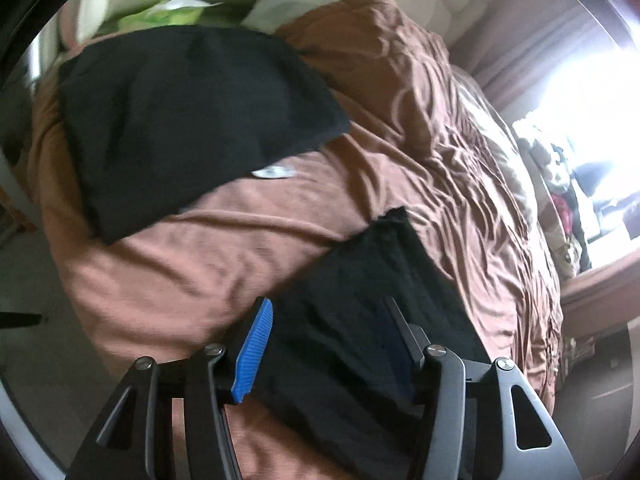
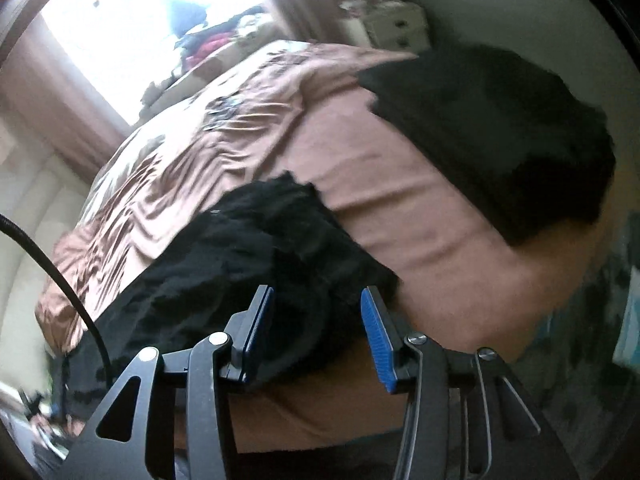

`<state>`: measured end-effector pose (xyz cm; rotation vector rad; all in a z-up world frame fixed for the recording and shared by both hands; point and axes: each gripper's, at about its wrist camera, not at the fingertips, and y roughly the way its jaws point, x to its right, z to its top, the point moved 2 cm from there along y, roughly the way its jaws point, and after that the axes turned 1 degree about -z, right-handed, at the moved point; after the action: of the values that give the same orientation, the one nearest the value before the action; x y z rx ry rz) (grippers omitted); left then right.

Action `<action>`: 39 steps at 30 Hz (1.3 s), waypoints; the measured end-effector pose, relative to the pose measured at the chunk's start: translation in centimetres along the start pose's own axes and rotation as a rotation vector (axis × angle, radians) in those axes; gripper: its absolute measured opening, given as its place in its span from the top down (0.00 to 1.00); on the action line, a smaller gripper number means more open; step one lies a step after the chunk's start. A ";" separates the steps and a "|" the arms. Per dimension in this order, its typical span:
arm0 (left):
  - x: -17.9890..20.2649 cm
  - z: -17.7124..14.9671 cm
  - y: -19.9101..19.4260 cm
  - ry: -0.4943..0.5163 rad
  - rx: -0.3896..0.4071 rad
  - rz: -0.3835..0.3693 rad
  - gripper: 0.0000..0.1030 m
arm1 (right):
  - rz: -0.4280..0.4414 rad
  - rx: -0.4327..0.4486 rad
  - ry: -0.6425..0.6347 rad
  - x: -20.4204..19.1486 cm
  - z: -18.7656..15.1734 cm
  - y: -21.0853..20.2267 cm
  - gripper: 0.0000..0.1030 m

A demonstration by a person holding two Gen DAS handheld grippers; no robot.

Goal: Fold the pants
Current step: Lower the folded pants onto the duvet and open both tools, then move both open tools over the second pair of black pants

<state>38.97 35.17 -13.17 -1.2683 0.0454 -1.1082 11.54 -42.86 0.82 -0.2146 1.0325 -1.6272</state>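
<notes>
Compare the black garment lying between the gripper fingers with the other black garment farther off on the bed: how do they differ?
The near black garment lies between the open fingers of the left gripper and the right gripper; the far black garment lies apart from both. The near one looks rumpled in the right wrist view; the far one lies flatter, as a smooth wedge. Both are black and rest on the brown bedspread.

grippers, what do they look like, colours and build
The left gripper and right gripper match: dark grey to black metal linkage arms with triangular cutouts, silver pivot bolts, and ribbed blue pads inside the fingers. A black cable arcs beside the right one.
</notes>
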 end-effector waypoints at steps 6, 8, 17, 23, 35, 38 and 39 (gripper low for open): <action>3.5 0.0 1.5 0.022 -0.022 -0.023 0.45 | 0.051 -0.018 -0.154 -5.6 1.2 2.7 0.45; 4.9 0.0 2.3 0.038 -0.034 -0.026 0.45 | 0.069 -0.030 -0.206 -7.3 1.5 3.9 0.45; 9.1 -0.2 5.3 0.069 -0.074 -0.038 0.45 | 0.081 -0.091 -0.445 -15.0 3.1 9.9 0.46; 12.1 -0.7 7.9 0.097 -0.109 -0.028 0.45 | 0.102 -0.118 -0.575 -19.9 3.8 13.8 0.46; 16.1 -2.5 13.4 0.171 -0.185 0.067 0.45 | 0.220 -0.215 -0.770 -28.1 3.4 22.0 0.46; 16.4 -2.5 14.7 0.161 -0.200 0.074 0.45 | 0.252 -0.238 -0.805 -29.9 3.0 23.7 0.46; 16.6 -2.5 15.2 0.159 -0.205 0.082 0.45 | 0.261 -0.245 -0.816 -30.5 2.9 24.3 0.46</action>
<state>55.64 20.41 -17.07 -1.3446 0.3351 -1.1526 40.89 -17.42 -3.41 -0.7994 0.5799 -1.0126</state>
